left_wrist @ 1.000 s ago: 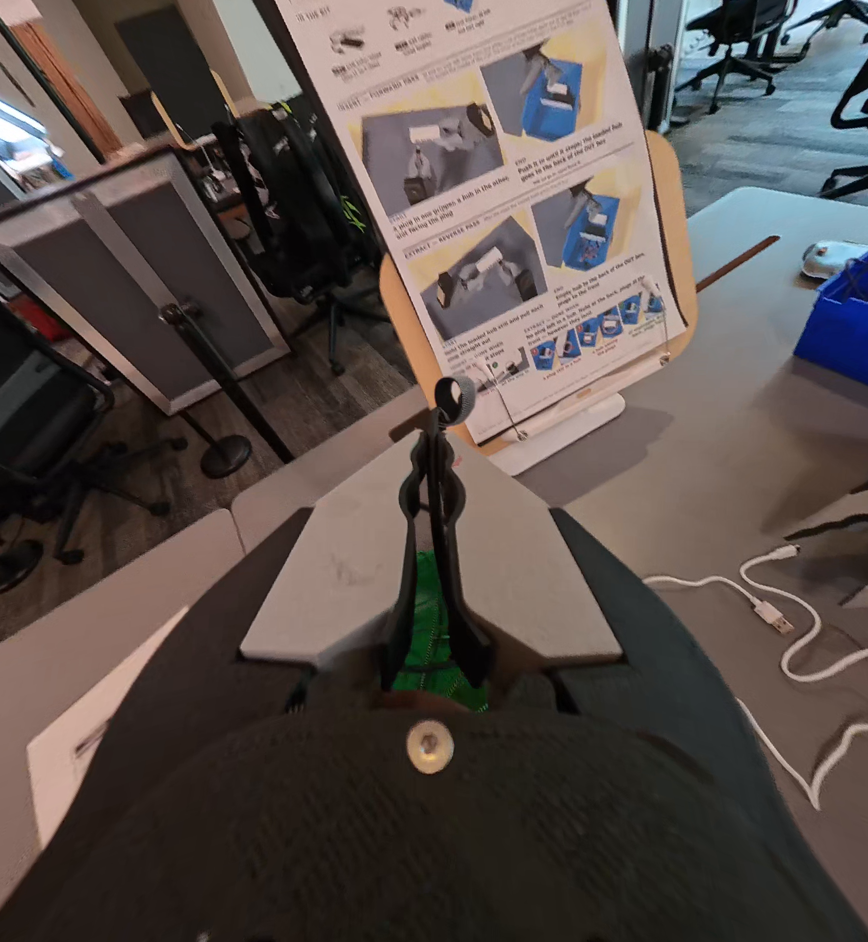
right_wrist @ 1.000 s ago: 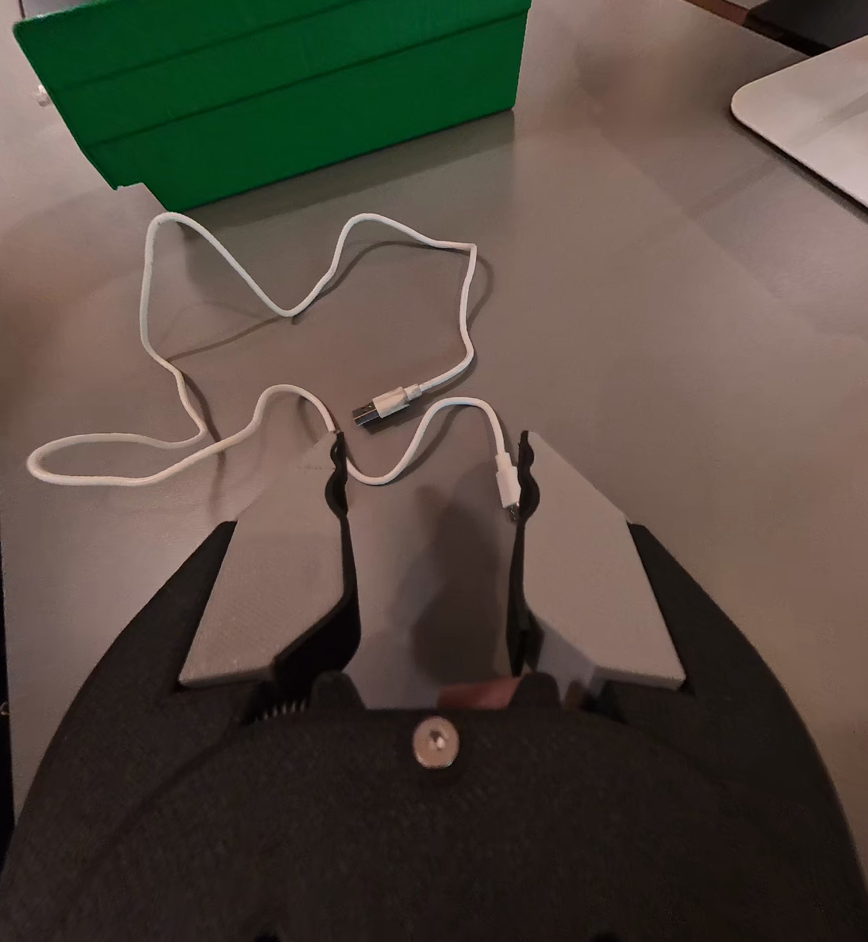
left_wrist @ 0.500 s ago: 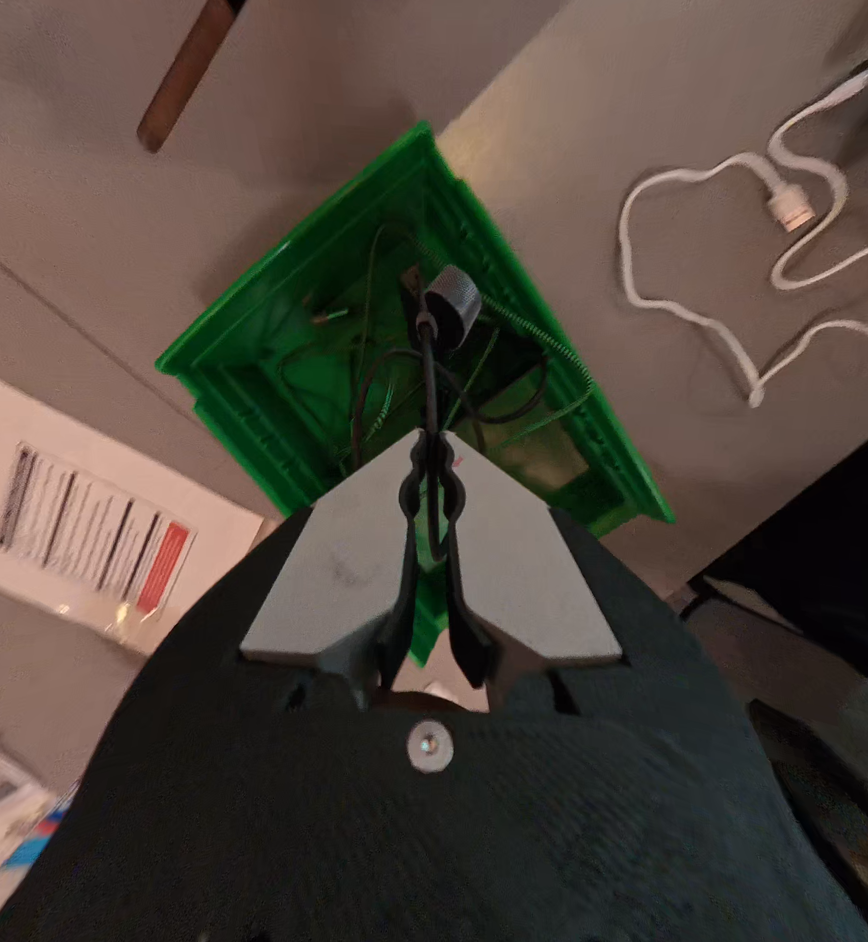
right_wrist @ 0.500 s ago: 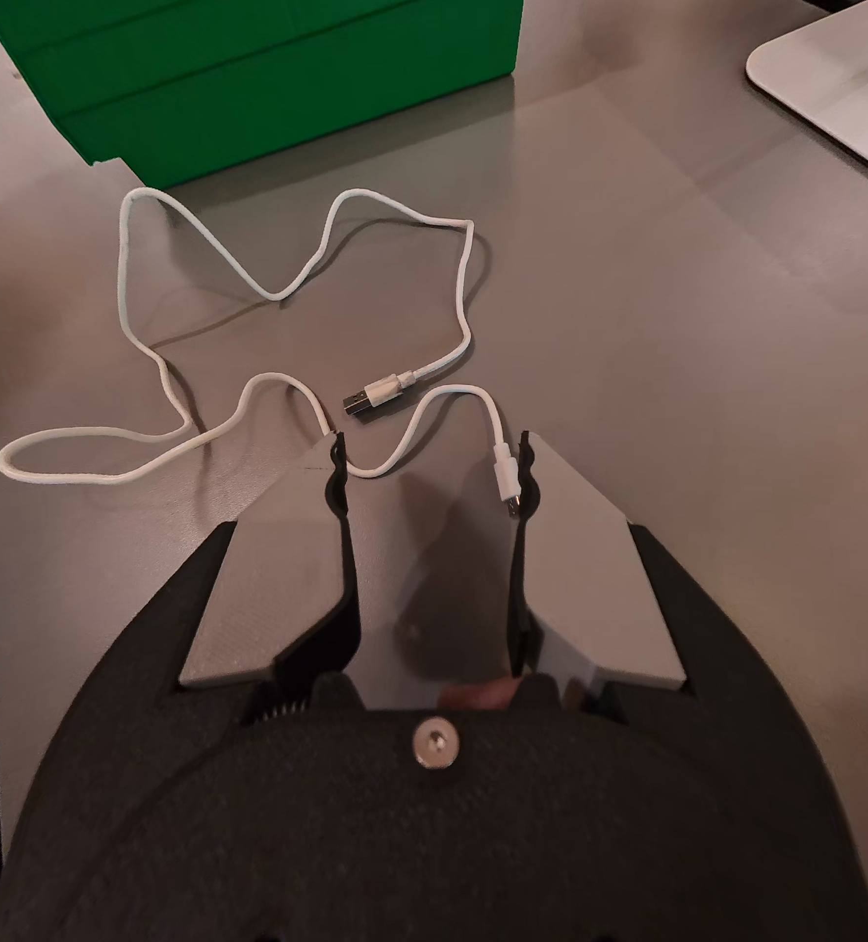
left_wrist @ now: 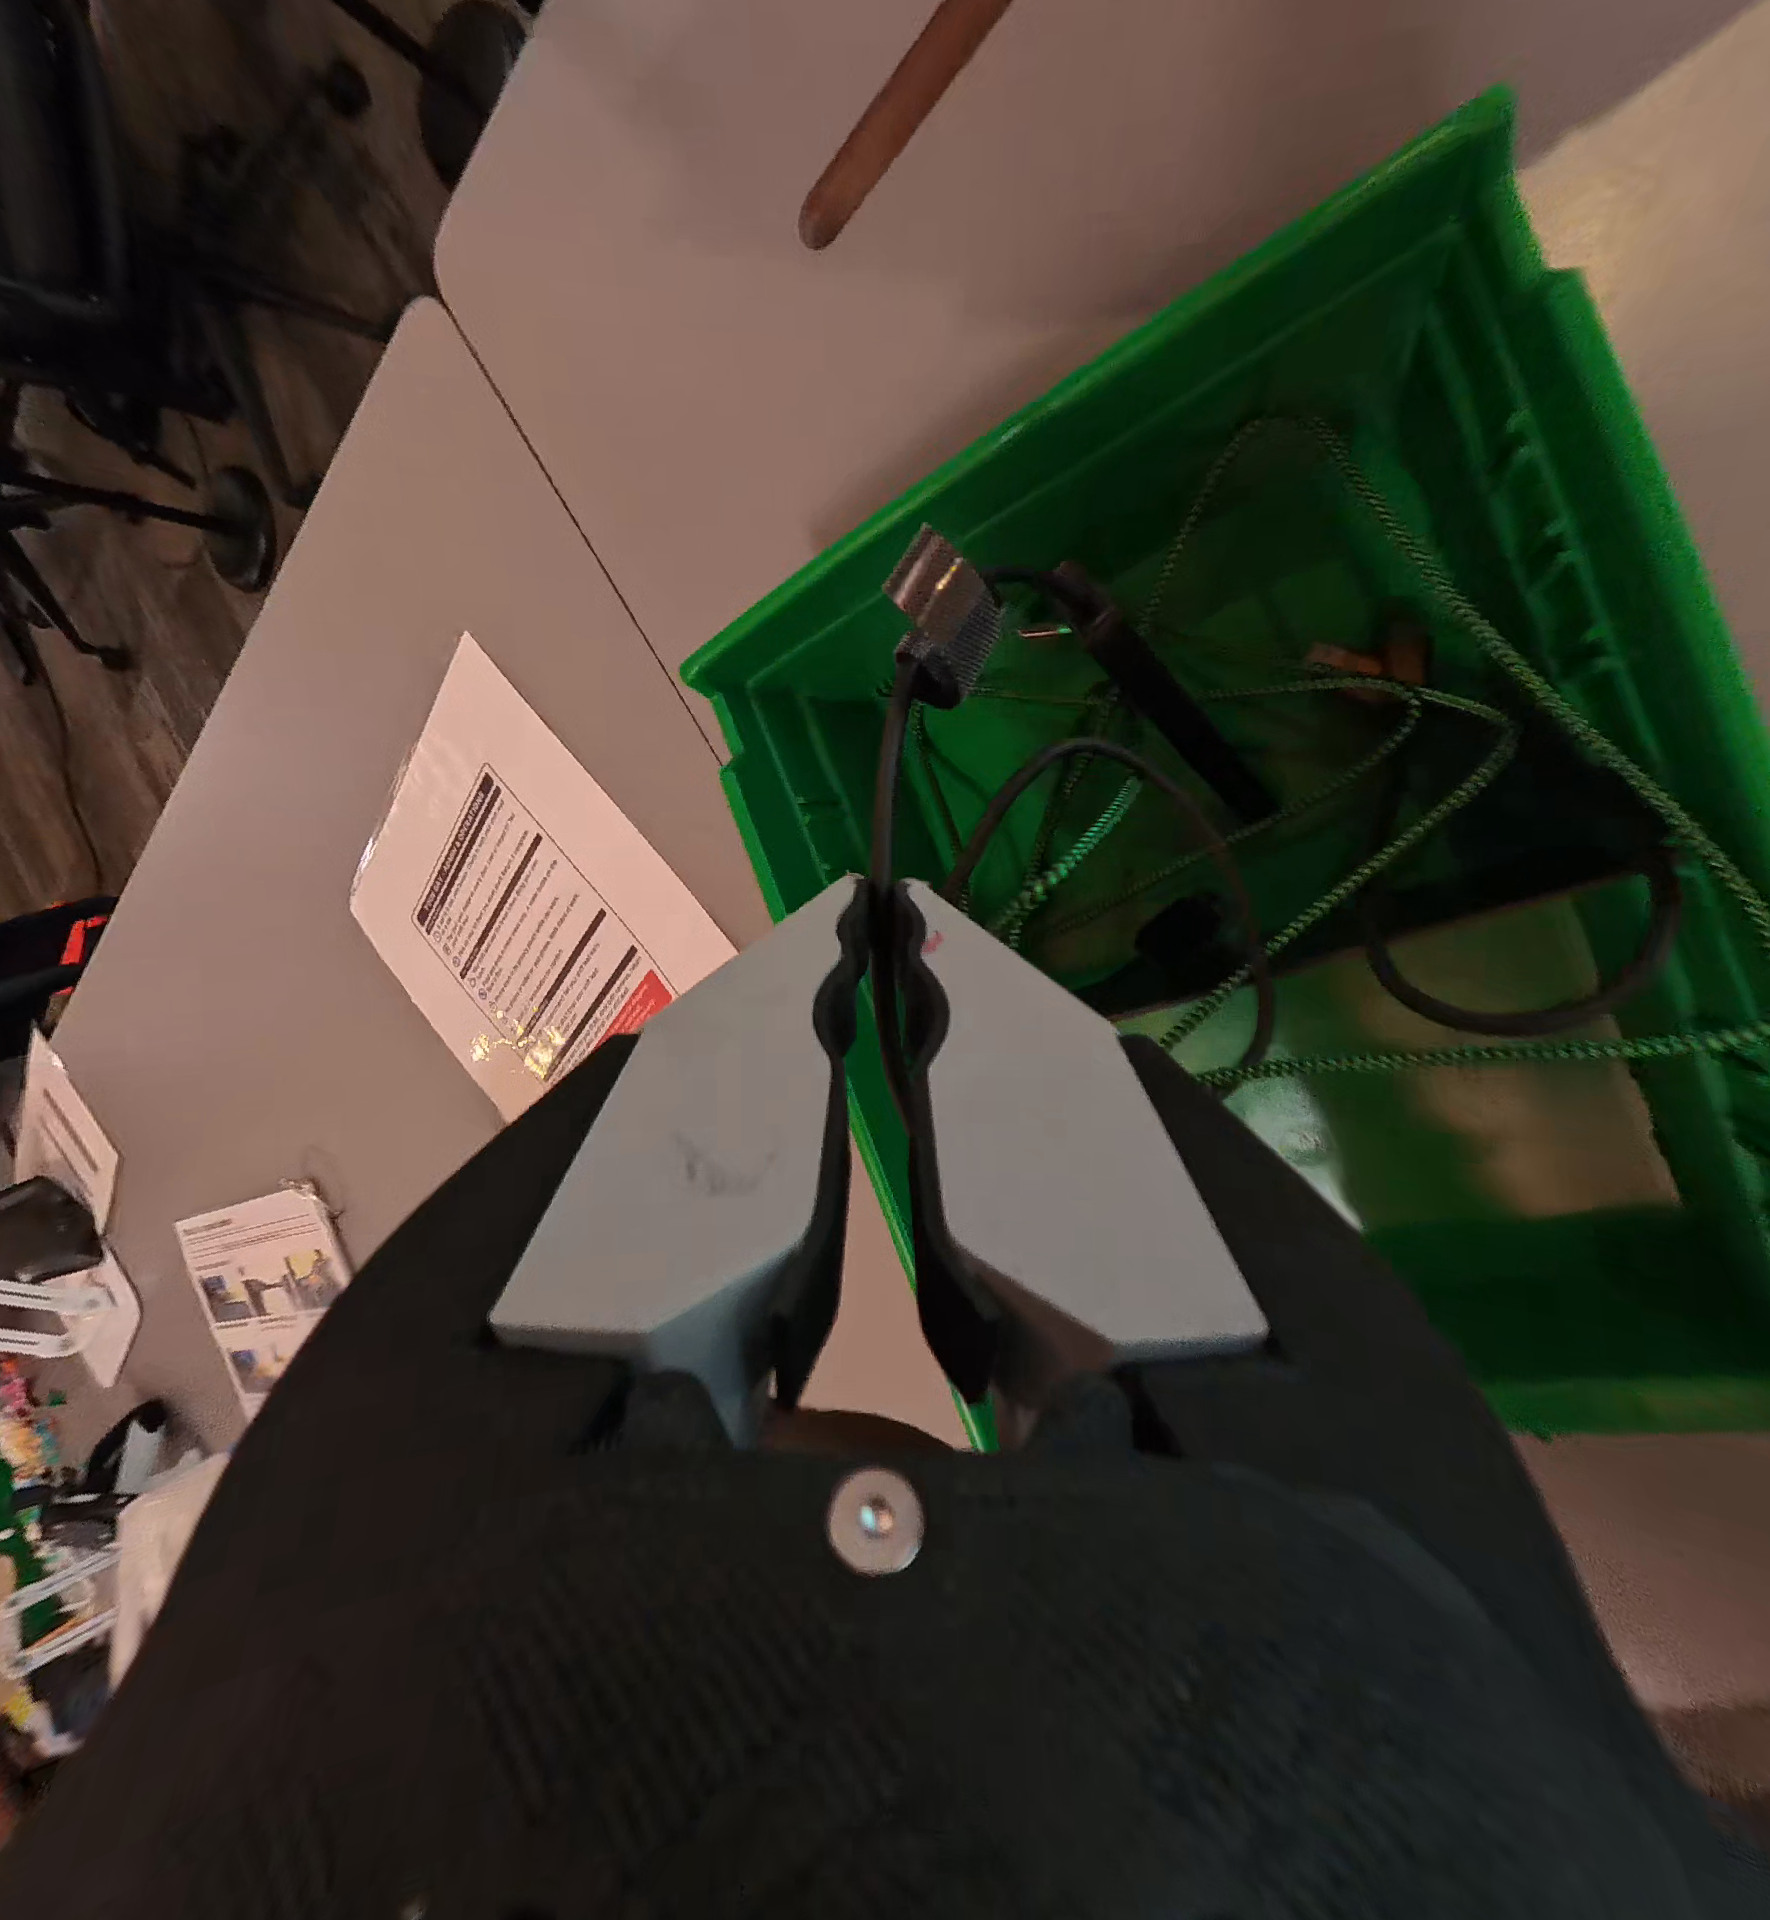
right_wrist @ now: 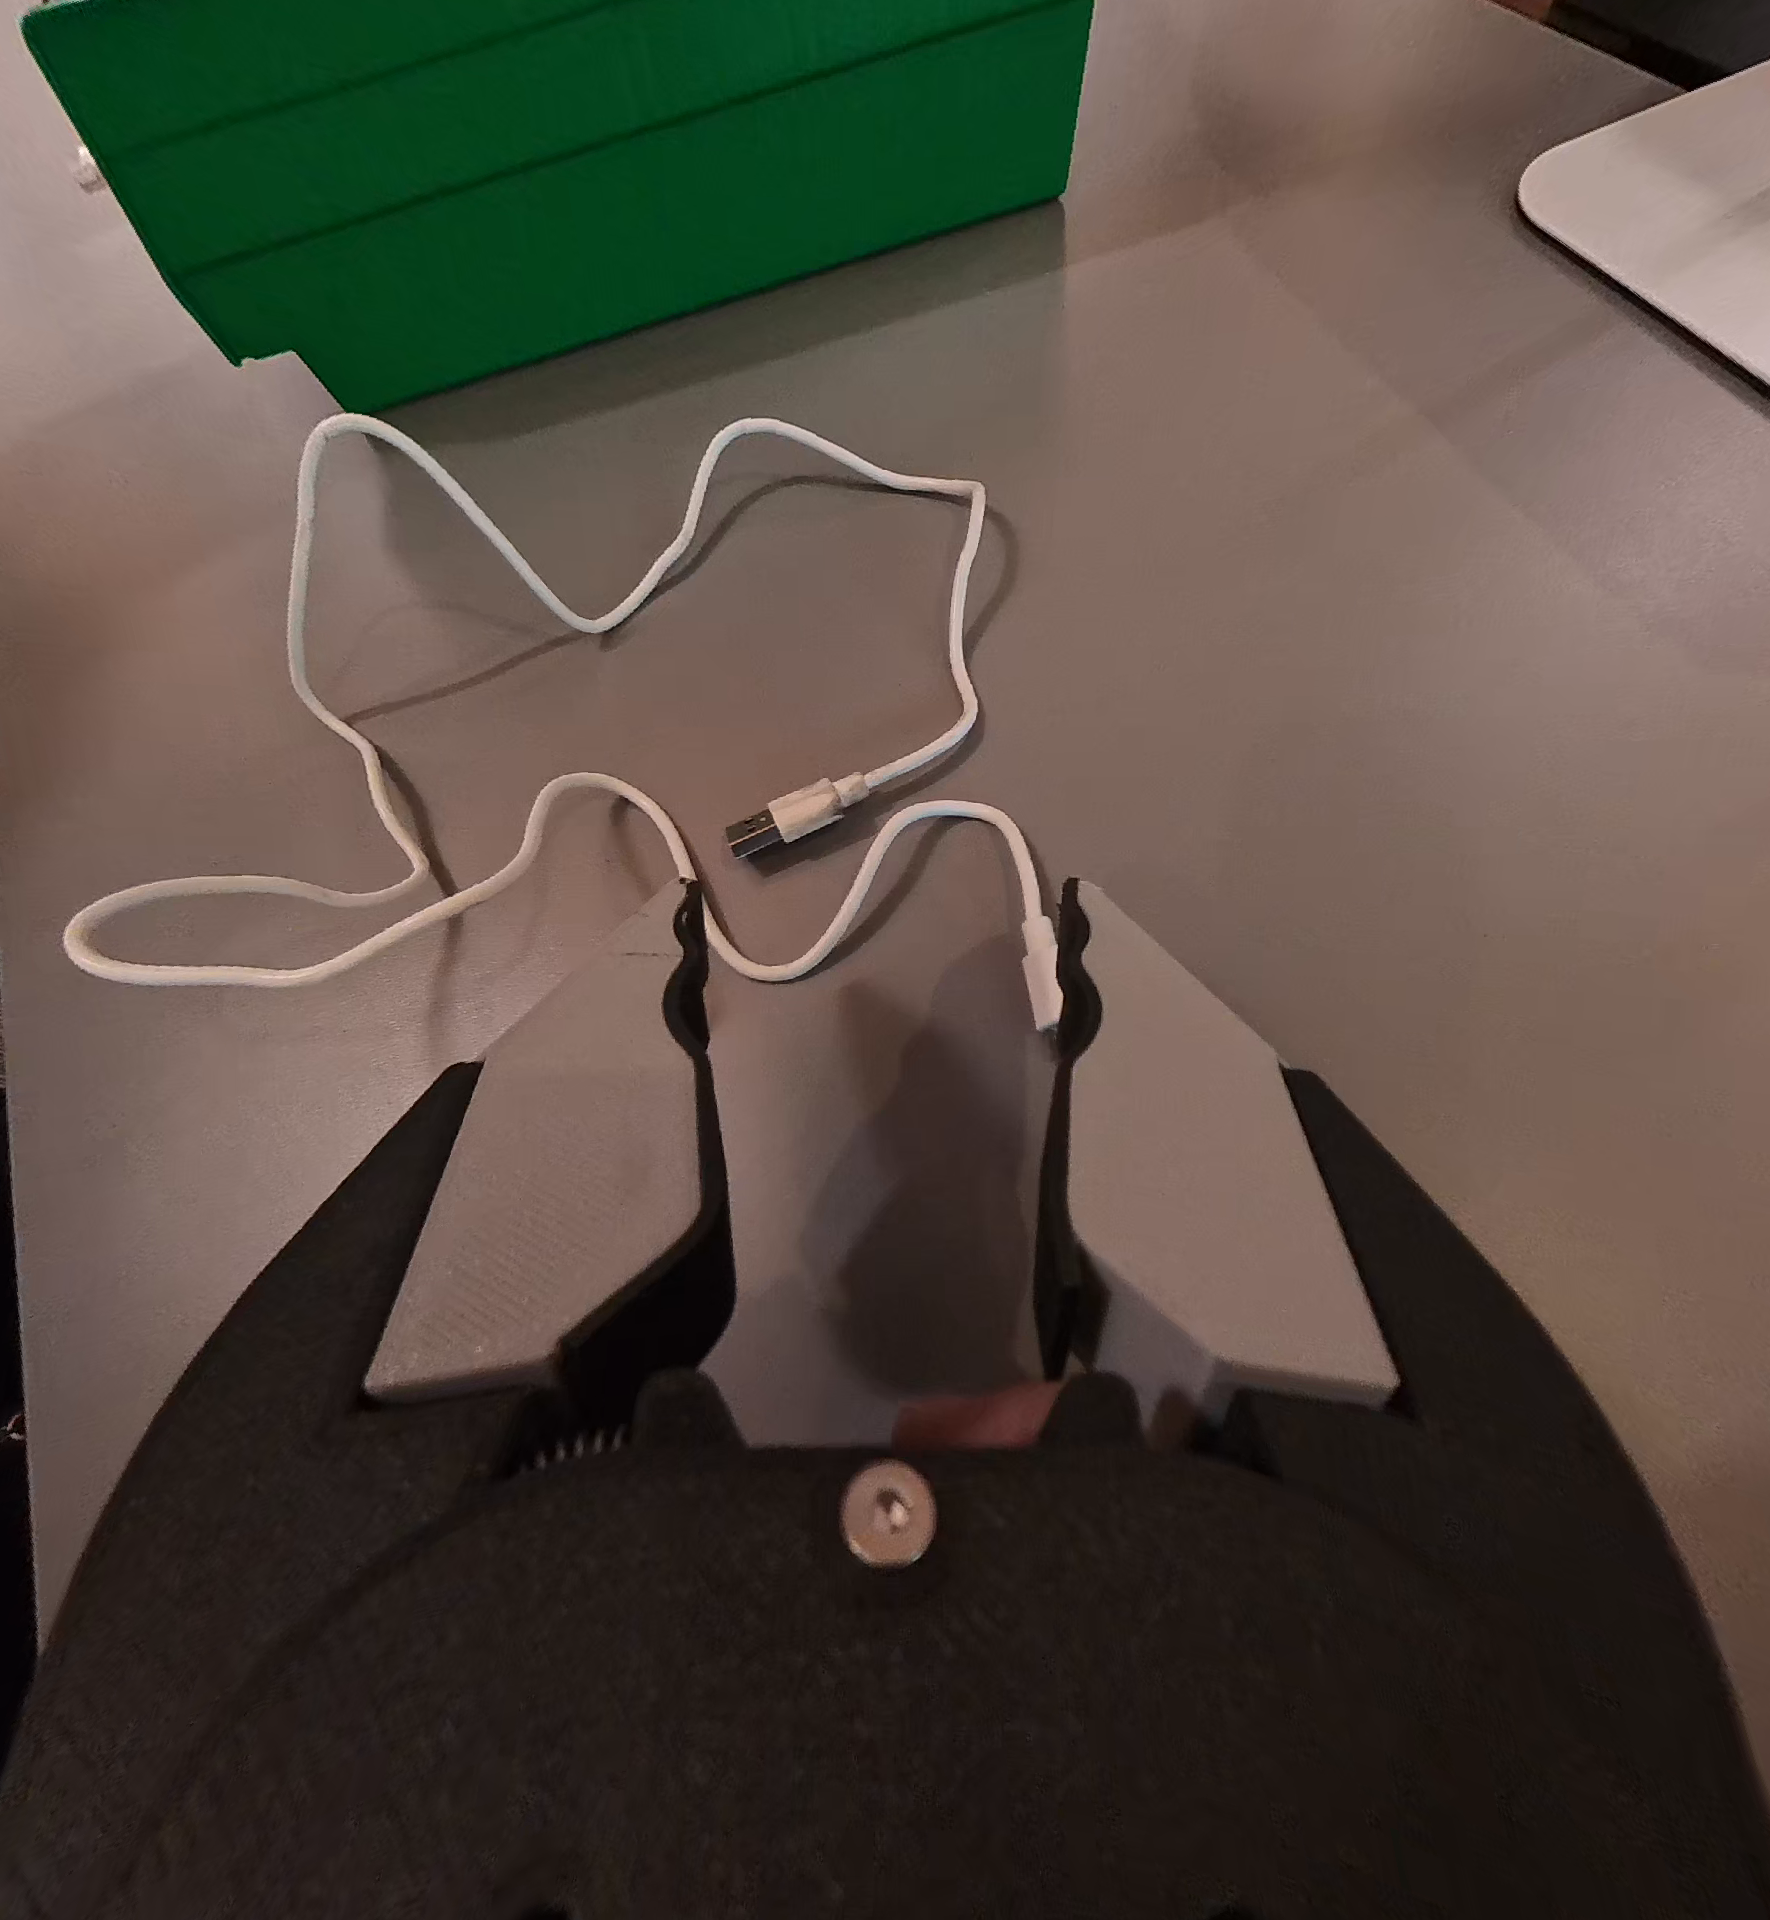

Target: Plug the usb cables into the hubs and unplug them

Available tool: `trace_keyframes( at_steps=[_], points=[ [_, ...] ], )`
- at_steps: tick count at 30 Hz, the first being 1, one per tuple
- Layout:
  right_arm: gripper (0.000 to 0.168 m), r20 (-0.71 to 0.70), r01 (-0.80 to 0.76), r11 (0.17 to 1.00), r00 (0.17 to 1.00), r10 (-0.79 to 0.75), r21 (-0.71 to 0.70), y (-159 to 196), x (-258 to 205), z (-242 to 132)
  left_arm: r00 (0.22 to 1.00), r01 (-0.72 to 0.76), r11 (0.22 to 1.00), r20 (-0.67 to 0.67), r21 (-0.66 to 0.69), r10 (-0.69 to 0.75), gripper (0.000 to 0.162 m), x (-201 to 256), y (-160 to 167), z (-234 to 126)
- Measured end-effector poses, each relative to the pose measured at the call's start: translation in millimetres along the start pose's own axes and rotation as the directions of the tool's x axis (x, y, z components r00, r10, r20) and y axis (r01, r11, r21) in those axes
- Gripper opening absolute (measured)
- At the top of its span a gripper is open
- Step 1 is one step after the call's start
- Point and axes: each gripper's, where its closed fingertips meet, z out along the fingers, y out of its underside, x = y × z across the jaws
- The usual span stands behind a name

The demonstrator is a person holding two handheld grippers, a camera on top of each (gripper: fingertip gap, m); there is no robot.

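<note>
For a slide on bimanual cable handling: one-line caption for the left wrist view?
Left gripper shut on a black cable, its metal plug raised over a green bin of tangled cables.

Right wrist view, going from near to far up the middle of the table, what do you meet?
Right gripper, open → white cable's small plug → its USB plug → the white cable's far loops → green bin.
</note>
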Motion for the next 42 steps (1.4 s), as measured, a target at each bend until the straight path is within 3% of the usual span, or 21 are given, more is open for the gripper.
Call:
trace_keyframes(
  at_steps=[5,7,11,14,17,20,25,29,36,39,42],
  points=[
    [0.066,0.003,0.008,1.0,1.0,-0.008,-0.008,1.2,-1.9,1.4,0.995,0.087,0.989,0.041,0.121,-0.093,0.001,-11.2,6.7,12.8],
    [0.066,0.001,0.007,1.0,1.0,-0.007,-0.014,2.5,-1.2,2.2,0.99,0.138,0.979,-0.026,0.154,-0.135,0.019,-5.8,8.3,12.7],
    [0.066,-0.002,0.0,1.0,1.0,-0.001,-0.018,3.8,0.6,2.8,0.987,0.162,0.965,-0.016,0.206,-0.162,0.045,-16.9,16.2,0.6],
    [0.066,-0.001,-0.001,1.0,1.0,0.001,-0.017,3.8,0.8,2.8,0.987,0.159,0.952,-0.011,0.263,-0.162,0.055,-21.9,19.4,-16.6],
    [0.066,0.0,0.002,1.0,1.0,-0.002,-0.021,4.5,0.4,3.2,0.996,0.085,0.933,0.009,0.35,-0.094,0.055,-18.0,21.9,-45.7],
    [0.066,0.006,-0.002,1.0,1.0,0.002,-0.02,4.4,-0.4,3.5,0.993,-0.106,0.885,-0.005,0.454,0.122,0.04,22.2,24.9,-69.0],
    [0.066,0.015,0.009,0.999,1.0,-0.009,-0.041,8.2,-4.4,7.1,0.909,-0.404,0.862,0.025,0.306,0.417,0.042,71.4,53.3,-29.5],
    [0.066,0.007,0.002,0.999,1.0,-0.002,-0.041,8.7,-1.7,7.0,0.855,-0.511,0.82,0.058,0.257,0.515,0.033,76.9,53.3,-12.5],
    [0.066,0.025,-0.022,0.999,0.999,0.023,-0.031,7.3,-1.7,5.9,0.734,-0.678,0.735,0.073,0.006,0.675,0.03,51.9,75.1,14.3],
    [0.066,0.026,-0.018,0.999,0.999,0.019,-0.033,7.4,-2.4,6.0,0.664,-0.742,0.666,0.043,-0.08,0.746,0.007,46.8,80.6,18.0],
    [0.066,0.026,-0.022,0.999,0.999,0.023,-0.03,7.1,-1.6,5.4,0.633,-0.773,0.628,-0.028,-0.094,0.774,0.004,46.6,82.8,13.8]
  ],
)
